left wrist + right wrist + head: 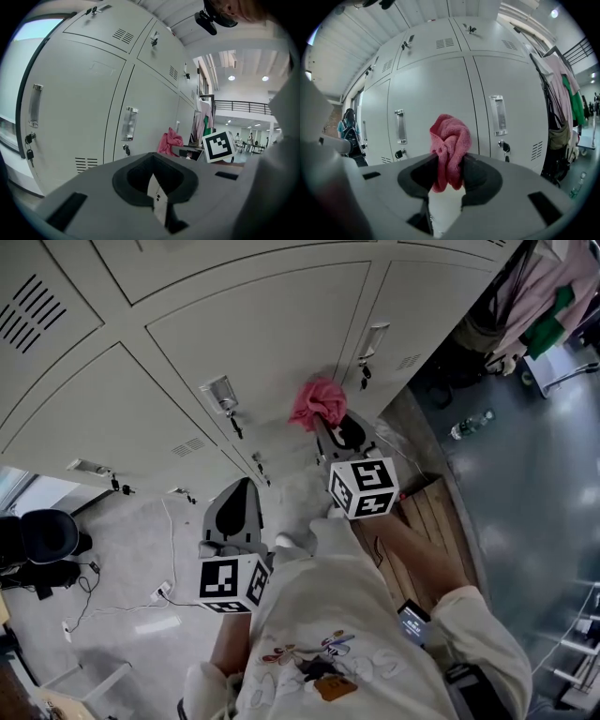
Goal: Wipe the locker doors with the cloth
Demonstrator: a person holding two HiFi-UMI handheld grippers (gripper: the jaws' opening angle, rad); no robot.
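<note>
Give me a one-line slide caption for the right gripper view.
Right claw clamped on a bunched pink cloth, facing the grey locker doors.

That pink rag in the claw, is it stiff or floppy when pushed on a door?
Probably floppy: the cloth bunches in soft folds where the right claw pinches it. Likely light, since the bunch juts past the claw without sagging. Its nubby weave should drag rather than slip on the locker door.
</note>
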